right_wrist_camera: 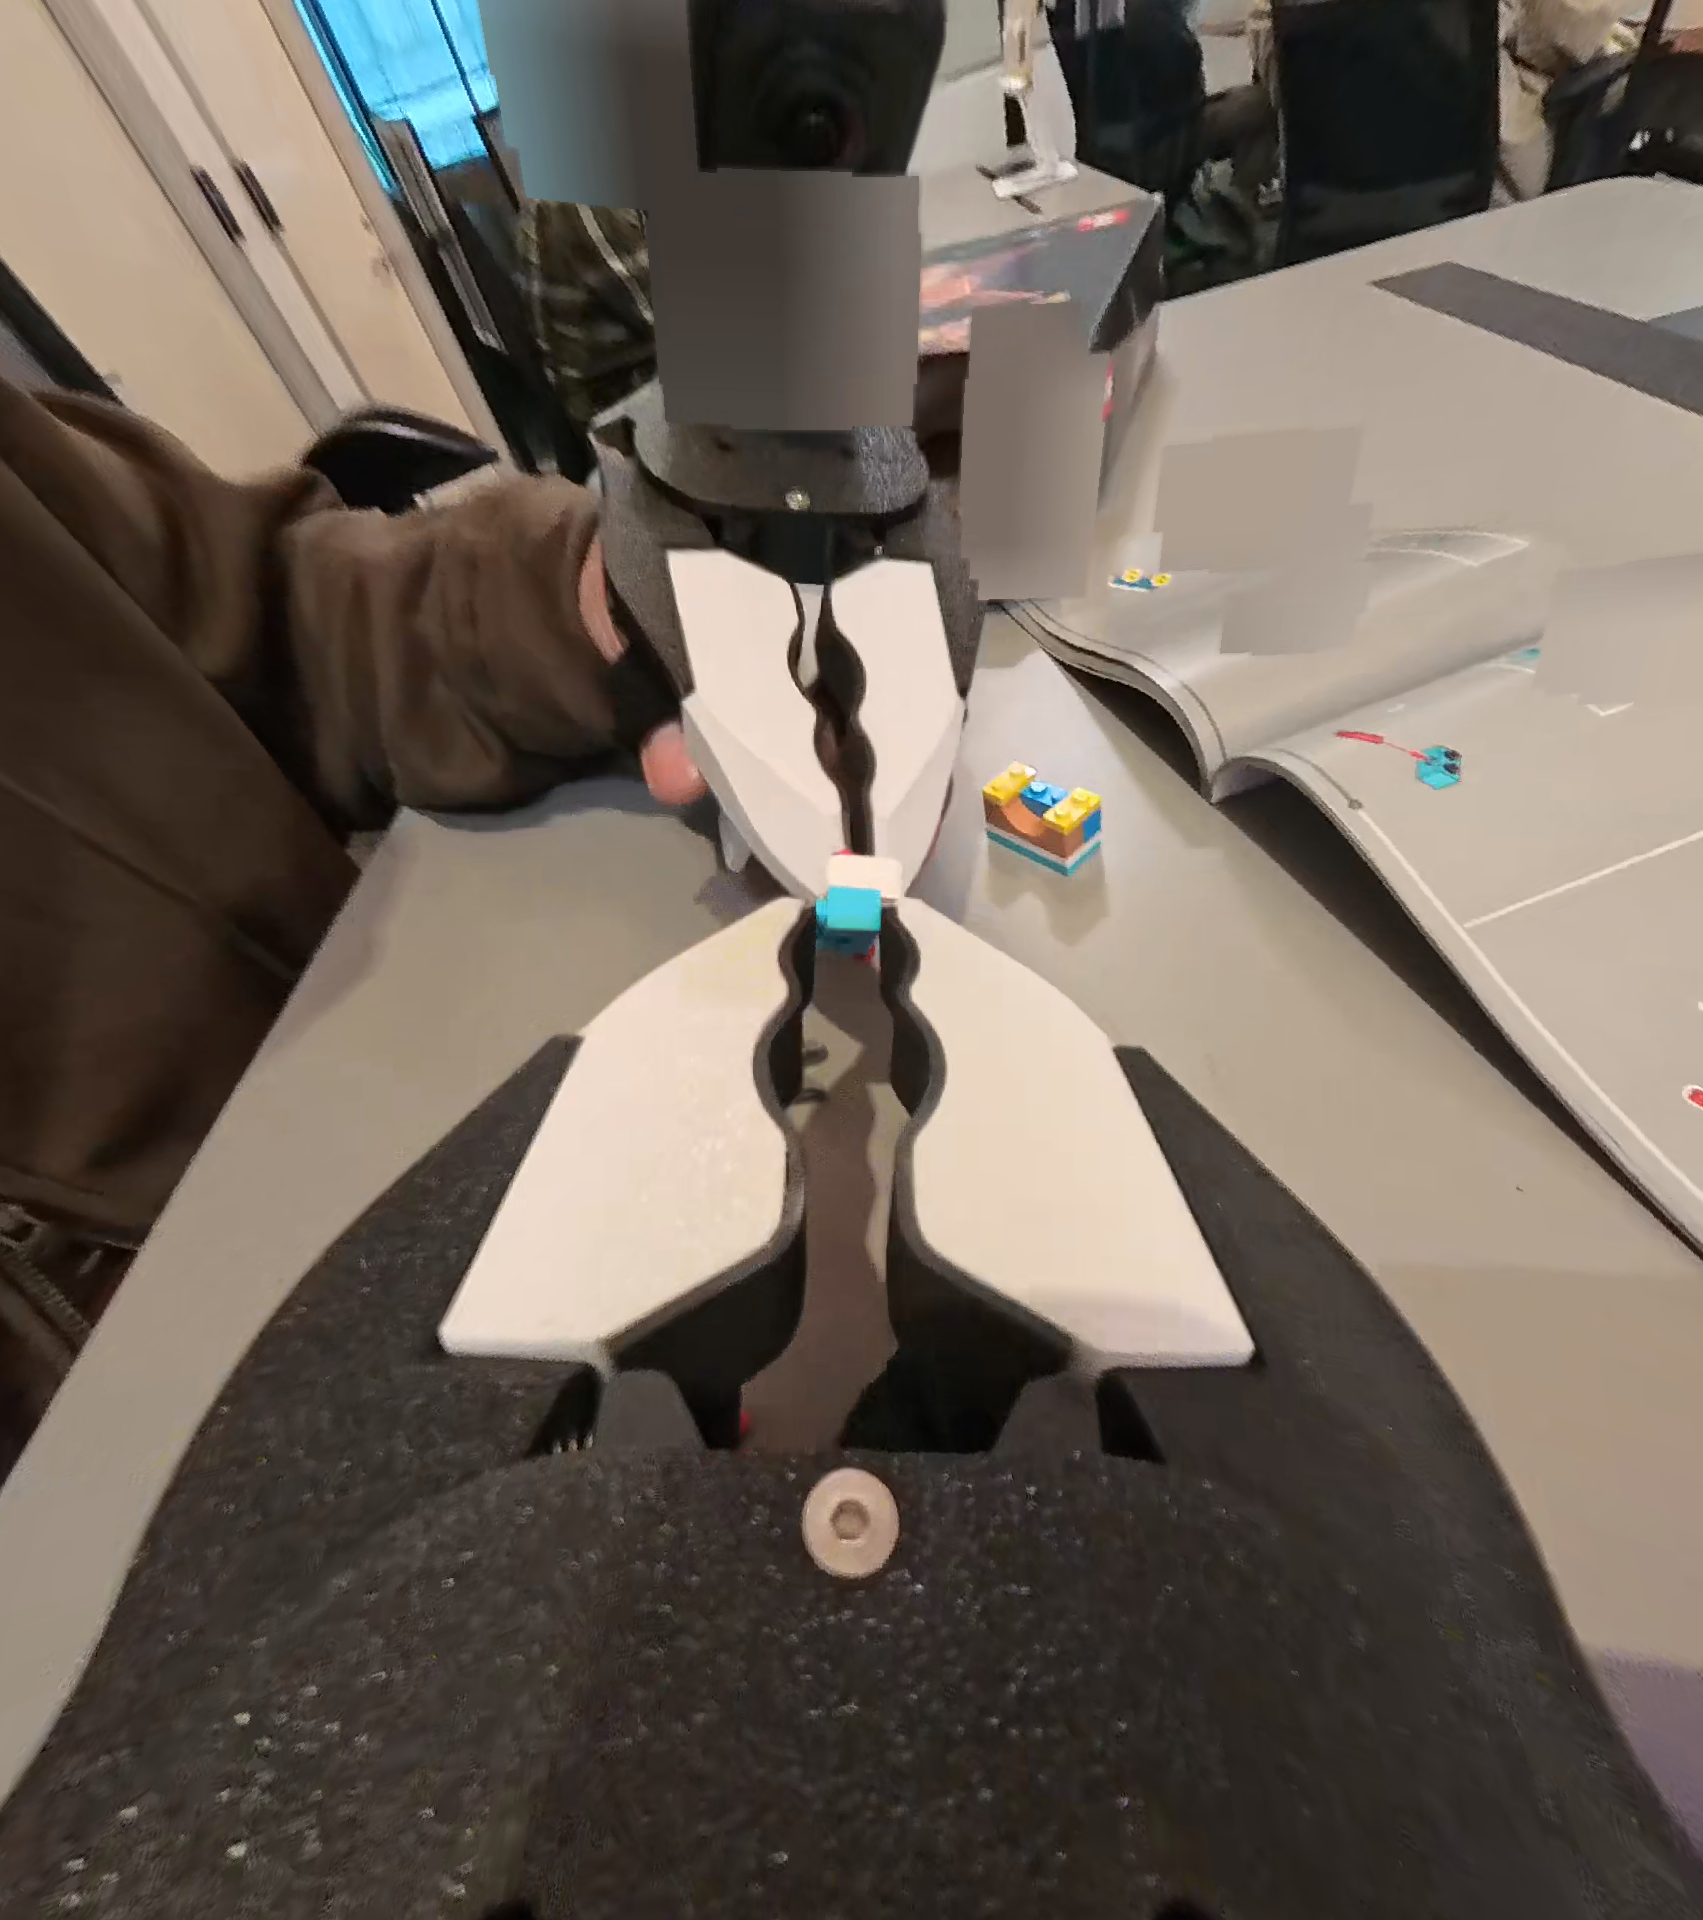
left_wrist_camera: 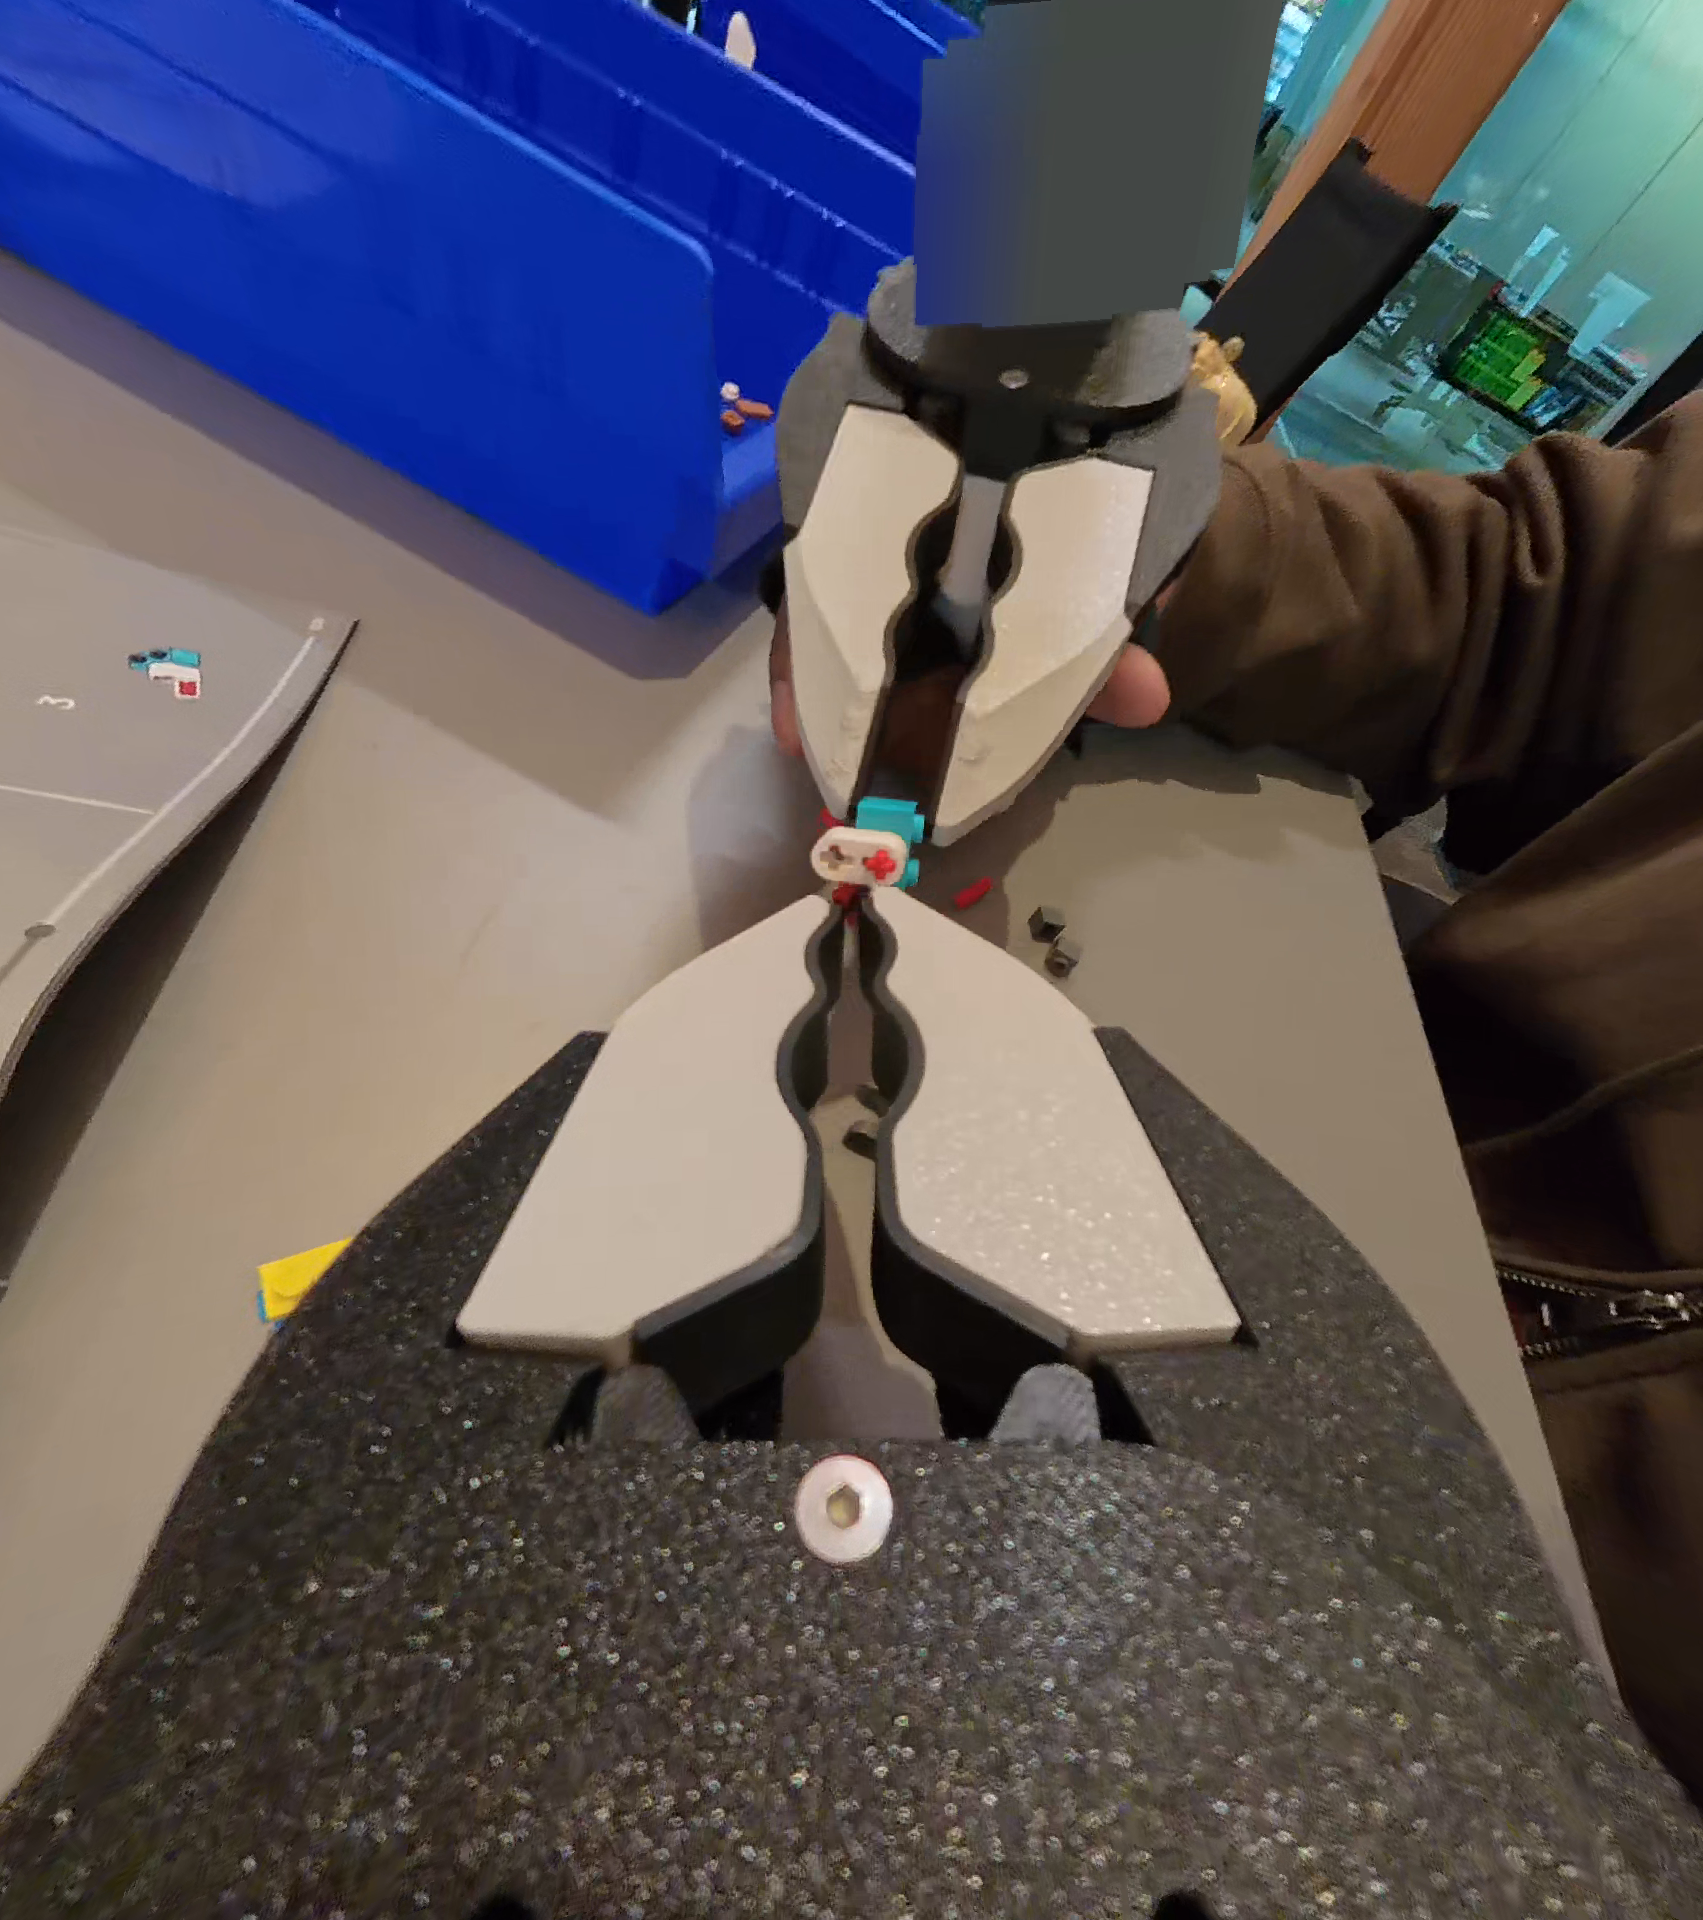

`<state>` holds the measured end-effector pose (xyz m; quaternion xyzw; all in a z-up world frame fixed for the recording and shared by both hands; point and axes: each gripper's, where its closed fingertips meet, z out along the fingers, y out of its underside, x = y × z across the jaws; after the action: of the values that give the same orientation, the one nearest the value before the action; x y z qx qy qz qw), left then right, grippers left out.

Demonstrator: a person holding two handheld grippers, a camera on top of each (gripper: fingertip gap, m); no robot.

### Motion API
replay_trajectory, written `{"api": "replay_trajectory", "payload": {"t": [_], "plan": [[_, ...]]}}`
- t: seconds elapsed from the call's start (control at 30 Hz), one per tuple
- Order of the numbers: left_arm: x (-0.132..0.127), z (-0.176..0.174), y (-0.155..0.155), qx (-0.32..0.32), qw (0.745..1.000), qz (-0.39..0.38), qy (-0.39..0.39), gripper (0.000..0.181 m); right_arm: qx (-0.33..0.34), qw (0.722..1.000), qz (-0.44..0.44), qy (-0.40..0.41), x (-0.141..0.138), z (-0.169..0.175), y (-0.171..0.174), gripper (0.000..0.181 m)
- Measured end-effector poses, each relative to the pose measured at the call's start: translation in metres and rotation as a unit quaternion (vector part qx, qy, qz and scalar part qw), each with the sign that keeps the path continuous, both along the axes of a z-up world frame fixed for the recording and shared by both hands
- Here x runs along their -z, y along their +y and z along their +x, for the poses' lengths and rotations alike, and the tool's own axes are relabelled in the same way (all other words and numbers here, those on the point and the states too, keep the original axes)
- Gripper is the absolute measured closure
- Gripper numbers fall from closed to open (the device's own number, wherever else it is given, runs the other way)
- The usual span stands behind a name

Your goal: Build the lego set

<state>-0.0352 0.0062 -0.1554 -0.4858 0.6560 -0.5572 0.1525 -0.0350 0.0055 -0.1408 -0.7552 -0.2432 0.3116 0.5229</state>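
- The two grippers meet tip to tip above the grey table [left_wrist_camera: 431, 1039], and a small lego piece is between them.
- The left gripper [left_wrist_camera: 849, 914] has its jaws almost together; they pinch a thin red pin [left_wrist_camera: 849, 912] that sticks out from under the white link [left_wrist_camera: 859, 856].
- The right gripper [right_wrist_camera: 845, 940] has narrow jaws, closed on the teal block [right_wrist_camera: 845, 914] from its two sides.
- The white link sits on the teal block, with a red cross pin in one of its holes.
- In the left wrist view, a loose red pin [left_wrist_camera: 972, 891] and some small black parts [left_wrist_camera: 1053, 935] lie on the table just beside the tips.
- An open manual [right_wrist_camera: 1512, 790] lies flat on the table, to the right in the right wrist view.
- A small build [right_wrist_camera: 1042, 817] of yellow, blue and brown bricks stands near the manual, apart from the grippers.
- Blue bins [left_wrist_camera: 327, 270] stand at the far side of the table.
- A brown sleeve [left_wrist_camera: 1512, 582] shows behind each gripper.
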Motion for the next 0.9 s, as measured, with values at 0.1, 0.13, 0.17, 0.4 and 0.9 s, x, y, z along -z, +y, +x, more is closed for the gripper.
{"api": "replay_trajectory", "payload": {"t": [0.1, 0.13, 0.17, 0.4, 0.9], "plan": [[0.008, 0.001, 0.003, -0.007, 1.000, 0.017, 0.014, 0.179, 0.003, 0.998, -0.014, -0.053, 0.013, 0.001, -0.001, 0.169], [0.009, 0.001, 0.003, -0.010, 1.000, 0.024, 0.018, 0.179, 0.003, 0.997, -0.018, -0.078, 0.018, 0.001, -0.002, 0.170], [0.011, 0.001, 0.003, -0.008, 0.999, 0.034, 0.021, 0.179, 0.005, 0.994, -0.023, -0.106, 0.024, 0.002, -0.003, 0.170], [0.028, -0.001, -0.004, 0.005, 0.992, 0.117, 0.047, 0.179, -0.006, 0.958, -0.055, -0.281, 0.064, 0.003, -0.010, 0.170], [0.020, -0.003, -0.001, 0.011, 0.996, 0.087, 0.033, 0.179, -0.020, 0.953, -0.078, -0.292, 0.070, 0.012, -0.020, 0.160]]}}
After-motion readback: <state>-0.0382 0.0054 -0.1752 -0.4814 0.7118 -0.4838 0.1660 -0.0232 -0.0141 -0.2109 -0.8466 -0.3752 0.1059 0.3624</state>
